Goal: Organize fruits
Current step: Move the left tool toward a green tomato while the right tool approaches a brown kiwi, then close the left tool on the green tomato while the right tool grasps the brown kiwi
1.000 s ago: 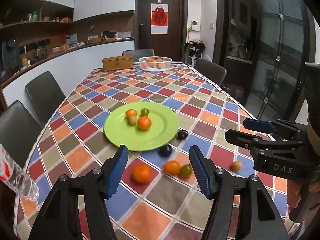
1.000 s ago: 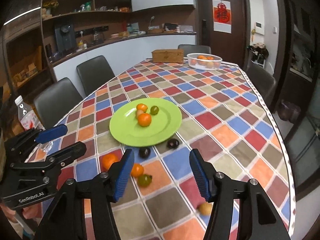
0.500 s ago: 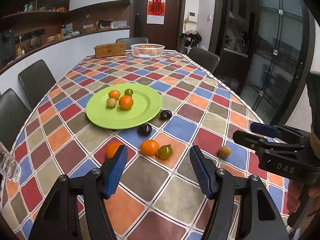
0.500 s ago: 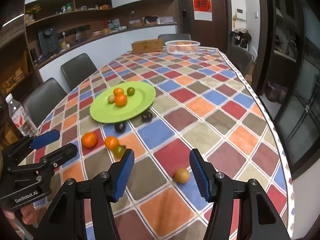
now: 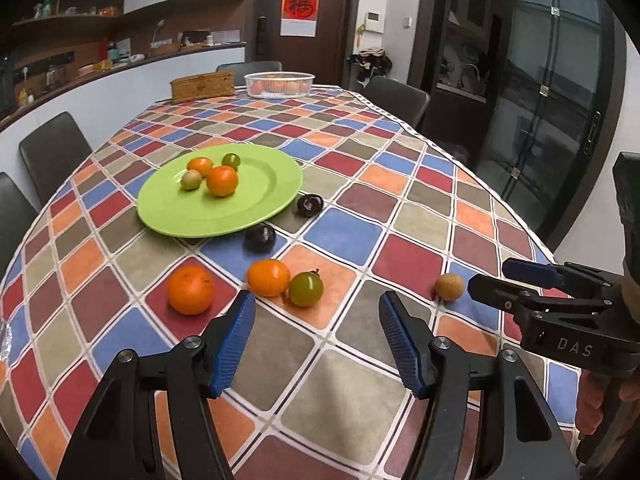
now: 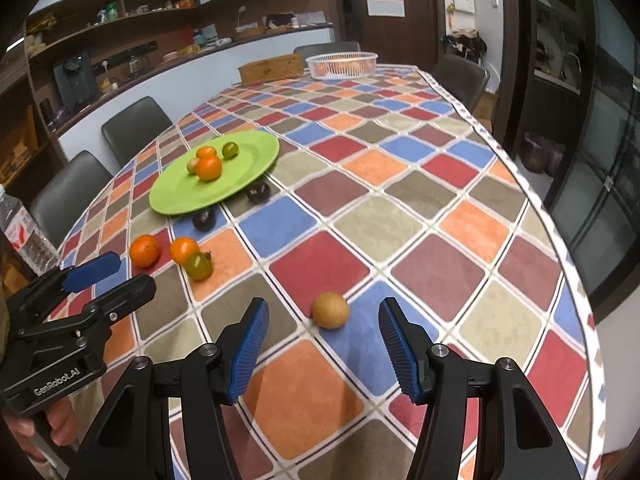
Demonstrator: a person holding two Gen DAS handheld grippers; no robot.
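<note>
A green plate point(image 5: 256, 200) point(image 6: 256, 160) holds several small fruits. Loose on the checked tablecloth lie two oranges point(image 5: 190, 290) point(image 5: 268, 277), a green tomato point(image 5: 306, 289) point(image 6: 199, 266), two dark plums point(image 5: 260, 238) point(image 5: 310, 205) and a small brown fruit point(image 5: 449, 287) point(image 6: 330, 310). My left gripper point(image 5: 316, 340) is open, just short of the orange and green tomato. My right gripper point(image 6: 322, 344) is open, with the brown fruit just ahead between its fingers; it also shows in the left wrist view point(image 5: 516, 280).
A white basket of oranges point(image 5: 279, 84) and a wicker box point(image 5: 202, 86) stand at the table's far end. A water bottle point(image 6: 24, 236) stands at the left edge. Dark chairs point(image 5: 52, 152) surround the table. The table's right edge point(image 6: 560, 264) is near.
Both grippers have dropped lower and nearer the table. The right one has swung right and closed in on the brown fruit; the left one has closed in on the orange and green tomato.
</note>
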